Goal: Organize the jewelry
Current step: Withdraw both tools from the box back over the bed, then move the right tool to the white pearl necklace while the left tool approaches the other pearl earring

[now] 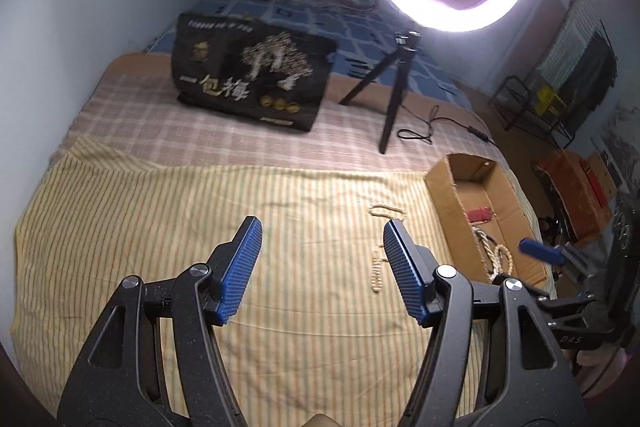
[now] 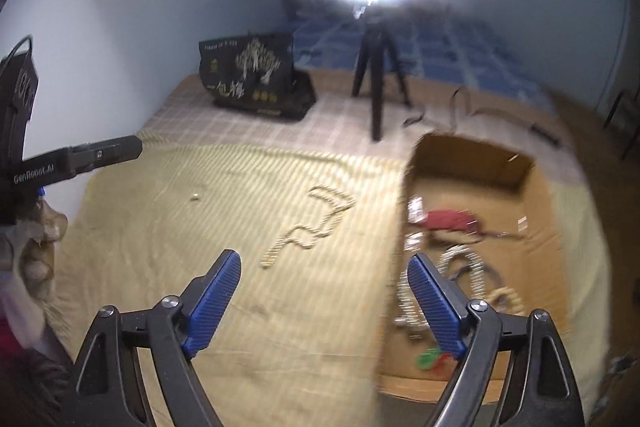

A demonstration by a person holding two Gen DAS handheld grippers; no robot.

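Striped bedcloth (image 1: 200,227): bead necklace (image 2: 308,227) ahead, beyond both spread grippers (image 2: 324,263).

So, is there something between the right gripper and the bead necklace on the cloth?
Nothing visible. The right gripper is open above the striped cloth, and the bead necklace lies ahead on bare fabric. The cardboard box sits to the right, beside that path.

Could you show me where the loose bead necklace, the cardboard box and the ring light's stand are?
Cream bead necklace (image 2: 316,223), right wrist view, mid-strand.
Open brown cardboard box (image 2: 472,157), right wrist view, far wall.
Black tripod stand (image 1: 390,107), left wrist view, front leg.
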